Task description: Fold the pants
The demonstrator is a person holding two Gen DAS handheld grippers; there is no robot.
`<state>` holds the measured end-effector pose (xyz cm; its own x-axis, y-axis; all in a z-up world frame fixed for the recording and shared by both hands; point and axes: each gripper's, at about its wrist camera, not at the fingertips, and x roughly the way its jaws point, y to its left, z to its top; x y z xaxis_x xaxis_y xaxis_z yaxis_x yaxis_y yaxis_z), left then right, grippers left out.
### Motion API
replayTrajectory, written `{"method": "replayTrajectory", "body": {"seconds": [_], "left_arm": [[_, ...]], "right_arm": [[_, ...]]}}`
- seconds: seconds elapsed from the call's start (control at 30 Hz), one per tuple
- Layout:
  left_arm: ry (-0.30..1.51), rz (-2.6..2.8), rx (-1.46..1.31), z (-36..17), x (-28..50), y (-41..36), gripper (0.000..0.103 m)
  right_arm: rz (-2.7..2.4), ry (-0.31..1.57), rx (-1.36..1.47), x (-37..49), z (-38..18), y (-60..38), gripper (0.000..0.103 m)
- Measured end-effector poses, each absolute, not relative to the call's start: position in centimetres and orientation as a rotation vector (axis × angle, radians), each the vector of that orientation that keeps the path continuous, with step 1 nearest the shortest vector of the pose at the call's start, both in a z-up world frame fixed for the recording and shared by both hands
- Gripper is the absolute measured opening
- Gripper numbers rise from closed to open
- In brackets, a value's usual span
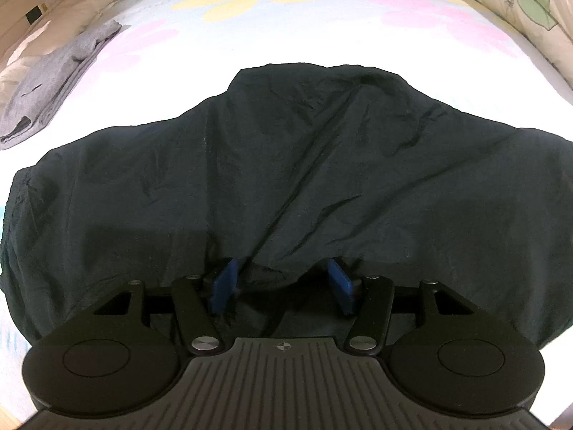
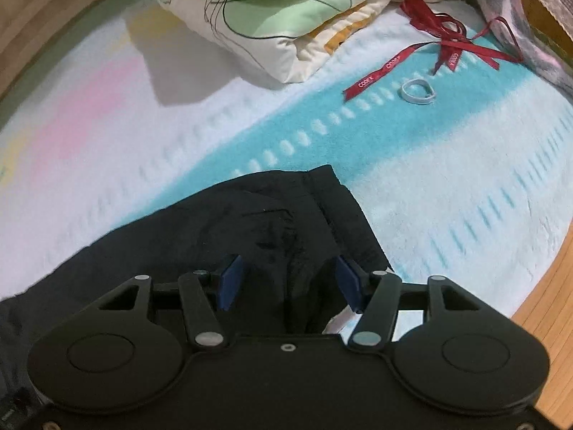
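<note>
Looking down the left gripper [image 1: 283, 281], both blue pads [image 1: 225, 281] stand apart with a raised ridge of the pants [image 1: 286, 165] poking up between them, not pinched as far as I can tell, so I'd call it released. Same deal on the right gripper [image 2: 288, 281]: jaws spread, dark cloth under and between them, nothing clamped.

The pants lie on the blanket [image 1: 322, 46], spread wide across the left view, with a hump at the far edge. In the right view one end with a stitched band reaches onto the teal stripe. The fabric is thin, black and creased all over, with long diagonal wrinkles, so it looks slippery and light.

Progress-wise, I'd guess a first fold is in, since the shape looks doubled over, but I can't be sure. The piece is wide and rumpled, so at least another fold and some smoothing seem left.

Further out: a folded grey garment [image 1: 50, 89] at far left, a quilt [image 2: 258, 18], a red ribbon [image 2: 447, 46] and a small band [image 2: 417, 91] well apart from the pants.
</note>
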<state>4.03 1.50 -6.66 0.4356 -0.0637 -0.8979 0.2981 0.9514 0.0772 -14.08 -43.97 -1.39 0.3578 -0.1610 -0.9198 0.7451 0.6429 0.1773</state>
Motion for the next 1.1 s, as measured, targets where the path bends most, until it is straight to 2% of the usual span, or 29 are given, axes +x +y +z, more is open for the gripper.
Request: {"method": "replayTrajectory", "body": {"seconds": [0.17,0.2,0.23,0.27,0.37,0.43,0.47,0.53,0.7,0.77,0.87,0.9,0.93,0.97,1.0,1.1], "left_arm": [[1.107,-0.231,0.232,-6.7,4.2,1.6,0.056],[1.108,-0.230,0.231,-6.7,4.3,1.6,0.056],[1.110,-0.230,0.230,-6.7,4.3,1.6,0.056],[1.111,-0.230,0.229,-6.7,4.3,1.6,0.056],[1.113,-0.229,0.227,-6.7,4.3,1.5,0.056],[1.111,-0.232,0.228,-6.6,4.3,1.5,0.056],[1.109,-0.239,0.230,-6.5,4.2,1.4,0.056],[1.100,-0.262,0.234,-6.2,4.0,1.2,0.056],[1.025,-0.320,0.321,-5.6,2.7,-0.4,0.057],[1.052,-0.334,0.360,-6.2,2.7,-1.1,0.057],[1.073,-0.339,0.356,-7.1,2.7,-1.3,0.059],[1.075,-0.337,0.357,-7.1,2.8,-1.3,0.060],[1.078,-0.339,0.355,-7.1,2.8,-1.2,0.060],[1.083,-0.338,0.347,-7.1,2.9,-1.1,0.060],[1.090,-0.334,0.334,-7.2,2.9,-1.1,0.060],[1.103,-0.328,0.313,-7.2,3.4,-0.9,0.061]], "right_arm": [[-0.664,1.074,0.603,-13.3,-2.3,-44.1,0.063],[-0.662,1.078,0.599,-13.2,-2.5,-44.2,0.057],[-0.658,1.090,0.592,-13.2,-2.8,-44.2,0.044],[-0.656,1.114,0.575,-13.1,-3.0,-44.1,0.037],[-0.645,1.146,0.524,-13.0,-3.1,-43.7,0.028],[-0.640,1.150,0.507,-12.9,-2.9,-43.4,0.014],[-0.641,1.143,0.492,-12.9,-2.6,-43.2,0.011],[-0.654,1.125,0.451,-12.9,-2.0,-42.9,0.007],[-0.757,1.123,0.436,-13.5,-1.8,-43.9,0.007],[-0.747,1.136,0.473,-13.6,-2.6,-44.3,0.012],[-0.750,1.114,0.500,-13.9,-2.3,-44.8,0.033],[-0.754,1.098,0.524,-14.2,-2.0,-45.1,0.053],[-0.772,1.082,0.560,-14.7,-1.7,-45.6,0.061],[-0.807,1.059,0.602,-15.3,-1.4,-46.1,0.081],[-0.842,1.029,0.640,-16.0,-1.1,-46.4,0.090],[-0.872,0.991,0.724,-17.4,-1.3,-47.0,0.088]]}}
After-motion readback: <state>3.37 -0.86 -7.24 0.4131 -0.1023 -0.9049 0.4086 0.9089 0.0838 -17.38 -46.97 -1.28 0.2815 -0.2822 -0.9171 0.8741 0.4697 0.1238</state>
